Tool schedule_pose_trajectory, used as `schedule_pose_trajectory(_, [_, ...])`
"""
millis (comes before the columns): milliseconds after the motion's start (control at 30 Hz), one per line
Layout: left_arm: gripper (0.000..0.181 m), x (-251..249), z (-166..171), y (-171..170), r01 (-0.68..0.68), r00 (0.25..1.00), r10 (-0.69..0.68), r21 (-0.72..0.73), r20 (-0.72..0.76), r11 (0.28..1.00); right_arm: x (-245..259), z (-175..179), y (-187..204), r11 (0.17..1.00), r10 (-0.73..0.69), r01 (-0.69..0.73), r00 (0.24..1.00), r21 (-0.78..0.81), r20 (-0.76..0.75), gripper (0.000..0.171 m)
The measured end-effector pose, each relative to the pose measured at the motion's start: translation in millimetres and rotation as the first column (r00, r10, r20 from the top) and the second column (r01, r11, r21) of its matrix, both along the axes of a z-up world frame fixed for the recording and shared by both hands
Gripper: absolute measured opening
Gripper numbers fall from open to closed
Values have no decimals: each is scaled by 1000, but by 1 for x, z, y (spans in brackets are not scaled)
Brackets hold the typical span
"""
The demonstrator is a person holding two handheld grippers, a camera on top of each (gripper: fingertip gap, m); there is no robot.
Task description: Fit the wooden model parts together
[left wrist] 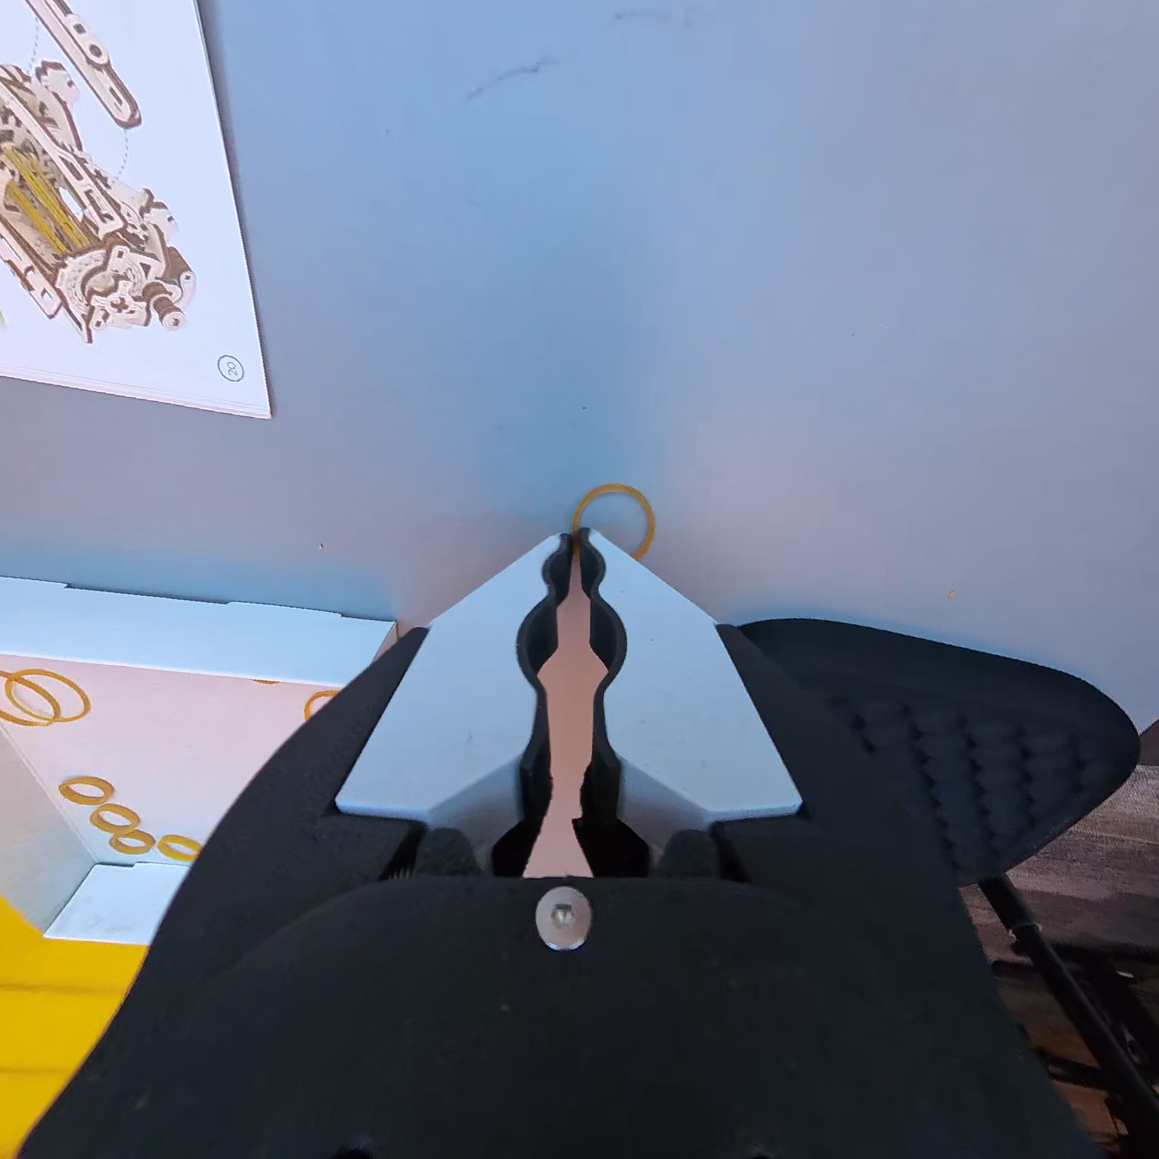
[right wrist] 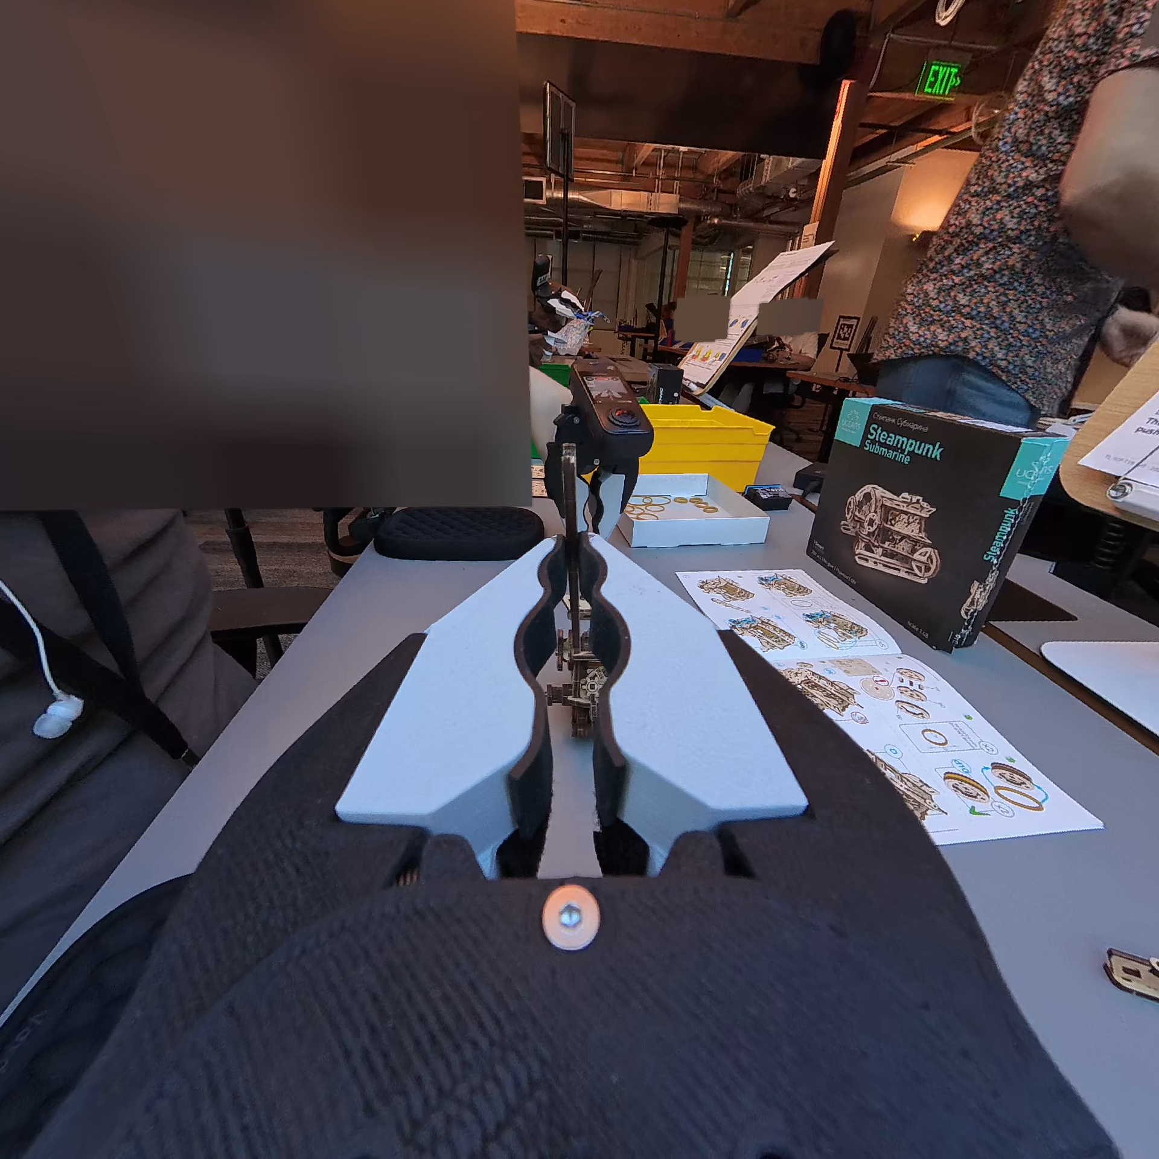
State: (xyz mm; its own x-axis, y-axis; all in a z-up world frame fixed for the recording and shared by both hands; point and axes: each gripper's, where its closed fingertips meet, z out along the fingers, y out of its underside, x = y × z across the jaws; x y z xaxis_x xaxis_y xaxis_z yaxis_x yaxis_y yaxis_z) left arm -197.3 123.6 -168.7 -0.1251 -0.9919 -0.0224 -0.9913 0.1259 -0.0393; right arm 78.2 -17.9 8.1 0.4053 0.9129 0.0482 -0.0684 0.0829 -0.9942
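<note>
My right gripper (right wrist: pixel 576 539) is shut on a wooden model (right wrist: pixel 580 683), a small gear mechanism wedged between its pads. The model's flat wooden strip (right wrist: pixel 569 489) stands edge-on above the fingertips. My left gripper (left wrist: pixel 577 539) is shut on a yellow rubber band (left wrist: pixel 618 492), which loops out past its tips just over the grey table (left wrist: pixel 752 313). The left gripper also shows in the right wrist view (right wrist: pixel 605 495), pointing down beyond the strip, near a white tray.
A white tray (right wrist: pixel 740 530) of rubber bands (left wrist: pixel 44 696) sits by yellow bins (right wrist: pixel 709 439). An open instruction booklet (right wrist: pixel 878 702), a black kit box (right wrist: pixel 928 520) and a loose wooden part (right wrist: pixel 1135 991) lie to the right. A black chair seat (left wrist: pixel 972 740) borders the table. People stand close on both sides. The gap from one gripper's tips to the other's is roughly 35 cm.
</note>
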Motion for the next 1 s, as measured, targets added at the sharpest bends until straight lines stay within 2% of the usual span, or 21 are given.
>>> schedule_pose_trajectory(433, [0, 3, 5, -8, 53, 997, -56, 77, 47, 996, 2, -1, 0, 1000, -11, 11, 1000, -2, 19, 0])
schedule_pose_trajectory(667, [0, 5, 18, -8, 40, 995, -48, 95, 82, 995, 16, -23, 23, 981, -87, 92, 996, -172, 37, 0])
schedule_pose_trajectory(733, [0, 6, 22, -8, 40, 994, -51, 108, 100, 993, 23, -37, 36, 952, -143, 152, 988, -267, 54, 0])
schedule_pose_trajectory(800, [0, 8, 26, -8, 40, 992, -54, 117, 114, 992, 26, -45, 43, 927, -150, 153, 988, -342, 35, 0])
schedule_pose_trajectory(1000, [0, 13, 38, -11, 51, 986, -73, 148, 148, 988, 30, -57, 51, 896, -186, 187, 982, -403, 43, 0])
